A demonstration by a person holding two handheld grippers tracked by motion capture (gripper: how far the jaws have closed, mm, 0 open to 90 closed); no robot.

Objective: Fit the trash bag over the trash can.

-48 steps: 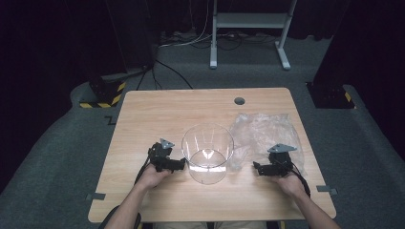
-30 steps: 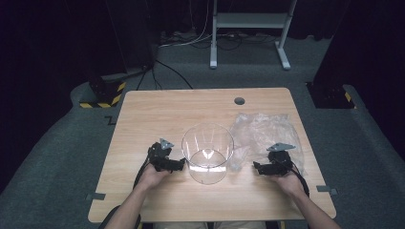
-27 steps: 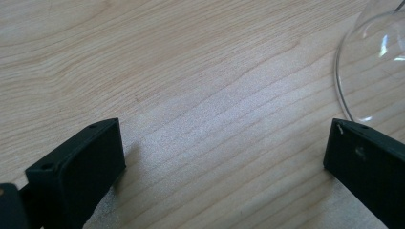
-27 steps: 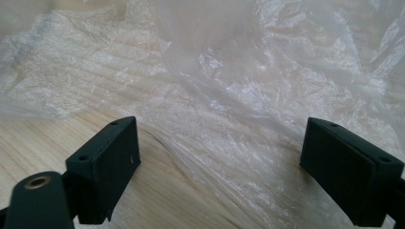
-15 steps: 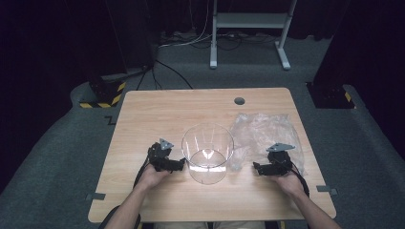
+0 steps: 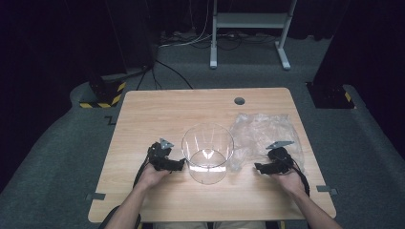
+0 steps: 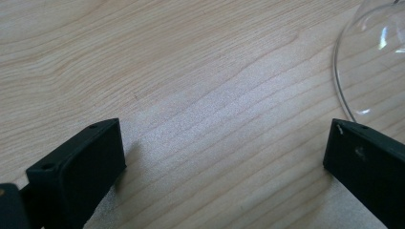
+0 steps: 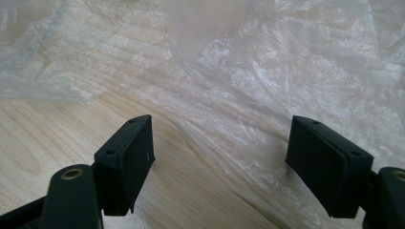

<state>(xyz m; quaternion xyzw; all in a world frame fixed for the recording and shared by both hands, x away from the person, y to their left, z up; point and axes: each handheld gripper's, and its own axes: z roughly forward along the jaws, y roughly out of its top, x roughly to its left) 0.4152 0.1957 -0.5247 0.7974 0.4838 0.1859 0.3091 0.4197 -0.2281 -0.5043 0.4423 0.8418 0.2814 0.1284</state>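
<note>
One clear container, one plastic bag, two grippers, one table

Right gripper over the edge of a clear plastic bag

The right gripper has been closing its jaws a little, yet they stand wide apart at lower left and lower right. Crinkled clear plastic bag covers the upper and right frame, its edge between them; bare wooden table shows lower left.
</note>
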